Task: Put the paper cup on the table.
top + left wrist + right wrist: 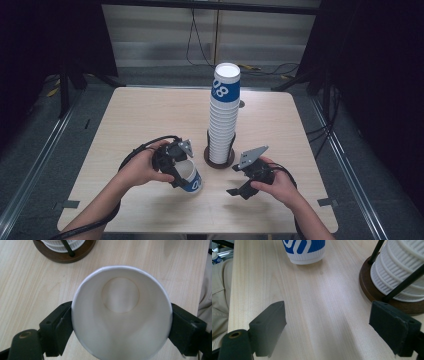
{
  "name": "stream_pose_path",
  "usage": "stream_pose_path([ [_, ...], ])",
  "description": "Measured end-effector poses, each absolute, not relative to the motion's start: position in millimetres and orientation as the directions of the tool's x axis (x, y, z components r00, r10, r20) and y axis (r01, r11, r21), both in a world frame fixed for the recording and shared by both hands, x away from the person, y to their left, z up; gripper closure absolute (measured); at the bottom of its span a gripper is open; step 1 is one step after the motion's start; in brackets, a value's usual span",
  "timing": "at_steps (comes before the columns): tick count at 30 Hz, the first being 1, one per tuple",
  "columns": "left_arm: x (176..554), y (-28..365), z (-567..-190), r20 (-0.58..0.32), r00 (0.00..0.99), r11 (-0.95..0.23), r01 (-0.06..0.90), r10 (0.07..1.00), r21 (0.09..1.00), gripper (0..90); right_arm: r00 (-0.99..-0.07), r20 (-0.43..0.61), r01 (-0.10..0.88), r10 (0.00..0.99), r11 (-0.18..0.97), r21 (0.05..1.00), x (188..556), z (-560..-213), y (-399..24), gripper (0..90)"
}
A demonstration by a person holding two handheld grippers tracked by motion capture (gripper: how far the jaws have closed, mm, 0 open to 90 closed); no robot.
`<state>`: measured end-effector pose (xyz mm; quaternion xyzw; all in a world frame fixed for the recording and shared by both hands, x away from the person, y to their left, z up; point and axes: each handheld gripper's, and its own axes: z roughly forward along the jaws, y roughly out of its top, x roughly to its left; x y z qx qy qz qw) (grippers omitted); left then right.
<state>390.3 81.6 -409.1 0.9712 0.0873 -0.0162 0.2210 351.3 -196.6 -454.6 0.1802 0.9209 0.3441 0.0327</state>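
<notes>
Two forearms enter from the bottom of the high view, each hand holding a black two-jaw gripper over a pale wooden table [125,115]. Closest to the person, the left gripper [181,172] is clamped on a single paper cup [190,179], one jaw pressed to each side of its rim. From the left gripper view, the cup [121,315] faces the camera mouth-first: a plain white inside, a round flat bottom, and a rim squeezed slightly out of round between the jaws. Its outside is blue on top with white lettering and ribbed white at the base [305,251]; it sits tilted, just beside the person's edge of the table.

Near the table's middle, a tall stack of matching cups [224,112] stands upside down in a round dark wooden holder [218,159] with thin black upright rods.

The right gripper [241,186] hovers near the holder with its jaws spread wide and nothing between them.

One cup appears to be separated from the stack and held apart from it; setting it down or placing it seems to be what remains.
</notes>
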Motion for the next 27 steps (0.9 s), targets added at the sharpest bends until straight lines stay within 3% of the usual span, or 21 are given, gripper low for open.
stream_pose_path([
  [27, 379, 62, -430, -0.068, 0.992, -0.821, 0.129, 0.110, 0.557, 14.5, -0.935, 0.056, 0.303, 0.351, 0.704, 0.642, 350, -460, -197, 13.0],
])
